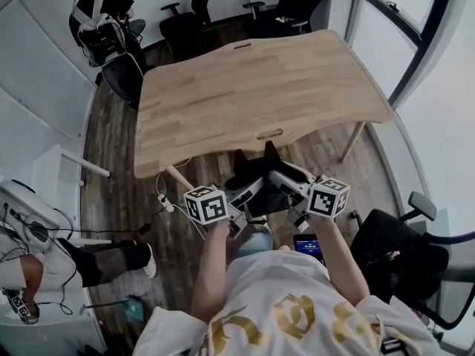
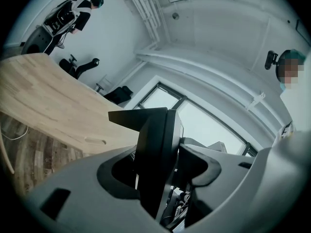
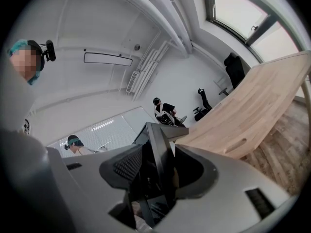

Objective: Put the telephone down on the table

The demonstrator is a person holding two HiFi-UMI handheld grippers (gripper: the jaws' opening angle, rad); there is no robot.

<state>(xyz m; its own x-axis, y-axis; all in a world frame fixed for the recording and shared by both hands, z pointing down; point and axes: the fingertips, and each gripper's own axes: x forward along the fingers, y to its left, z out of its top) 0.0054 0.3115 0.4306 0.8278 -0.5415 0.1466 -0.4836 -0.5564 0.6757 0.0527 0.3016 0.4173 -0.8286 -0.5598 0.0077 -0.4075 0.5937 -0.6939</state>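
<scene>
**Telephone in the air, both grippers on it, short of the desk**

Head view first: the person holds the black telephone (image 1: 256, 170) out front, slung between two tools. The left gripper (image 1: 239, 202) comes in from one side and the right gripper (image 1: 295, 188) from the other, their marker cubes facing up. The telephone hangs over the wooden floor (image 1: 119, 199), just off the near edge of the pale wood desk (image 1: 252, 87), and touches nothing but the grippers. Black office chairs (image 1: 286, 6) stand beyond the far edge, and another person (image 1: 100, 21) is off at the far left corner.

Over to the left gripper view: the telephone (image 2: 155, 140) stands edge-on, right down the middle, with the jaws clamped on it from either side. The desk (image 2: 43, 101) stretches away at the left, with big windows (image 2: 204, 125) behind.

Now the right gripper view, and it is the same story mirrored: a dark slab of telephone (image 3: 158, 144) sits wedged between the jaws, which are closed on it. The desk (image 3: 257, 101) sweeps off at the right, its edge close by but clear of the telephone.
</scene>
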